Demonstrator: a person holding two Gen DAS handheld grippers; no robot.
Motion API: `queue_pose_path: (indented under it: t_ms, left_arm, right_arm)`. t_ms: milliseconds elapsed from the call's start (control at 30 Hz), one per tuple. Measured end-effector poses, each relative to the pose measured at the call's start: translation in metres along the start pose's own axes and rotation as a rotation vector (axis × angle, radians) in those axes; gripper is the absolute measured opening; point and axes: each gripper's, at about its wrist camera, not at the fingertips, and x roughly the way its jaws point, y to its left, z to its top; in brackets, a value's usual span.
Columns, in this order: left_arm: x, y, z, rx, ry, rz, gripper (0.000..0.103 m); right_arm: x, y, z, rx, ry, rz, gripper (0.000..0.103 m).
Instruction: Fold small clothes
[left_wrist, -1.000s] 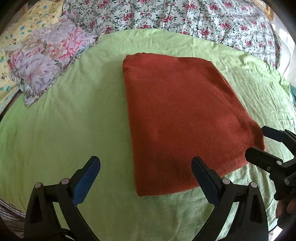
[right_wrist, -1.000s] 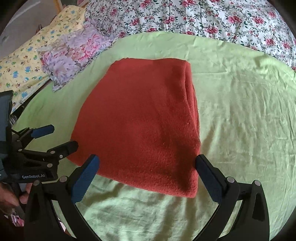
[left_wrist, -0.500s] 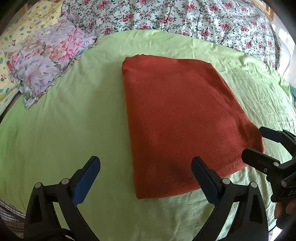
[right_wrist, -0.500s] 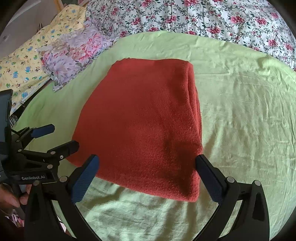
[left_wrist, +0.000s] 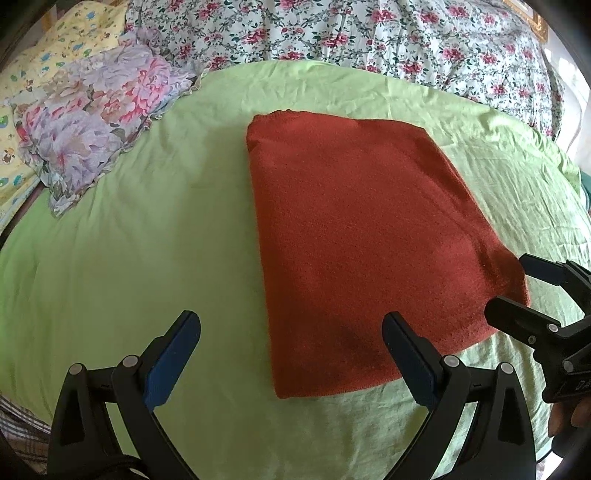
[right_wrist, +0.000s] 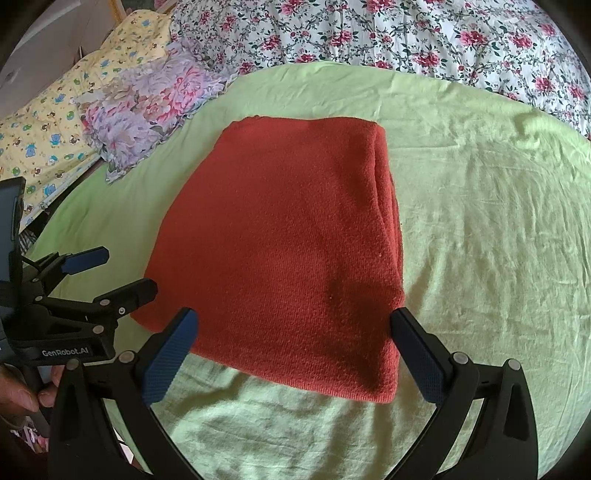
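A rust-red knitted garment (left_wrist: 362, 236) lies folded into a flat rectangle on the green sheet (left_wrist: 129, 240); it also shows in the right wrist view (right_wrist: 288, 251), with its layered fold edge along the right side. My left gripper (left_wrist: 291, 354) is open and empty, hovering over the garment's near left corner. My right gripper (right_wrist: 295, 354) is open and empty, over the near edge, its jaws spanning most of the garment's width. Each gripper shows in the other's view: the right gripper (left_wrist: 517, 291), the left gripper (right_wrist: 114, 273).
A floral pillow (left_wrist: 92, 125) lies at the far left, next to a yellow patterned cloth (right_wrist: 48, 136). A flowered white quilt (left_wrist: 351, 33) runs along the back. The green sheet's edge falls off at the right.
Both grippers have moved a little towards the garment, so it sits slightly lower and larger in both views. The garment has not moved and both grippers stay open.
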Motion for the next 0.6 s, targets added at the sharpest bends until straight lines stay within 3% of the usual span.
queue_pose_path:
  t_ms: [600]
  left_arm:
    - [-0.0002,0.0012,0.0008,0.001,-0.002,-0.003,0.099]
  right_arm:
    - [-0.0002,0.0001,-0.0006,0.004,-0.001,0.001,0.103]
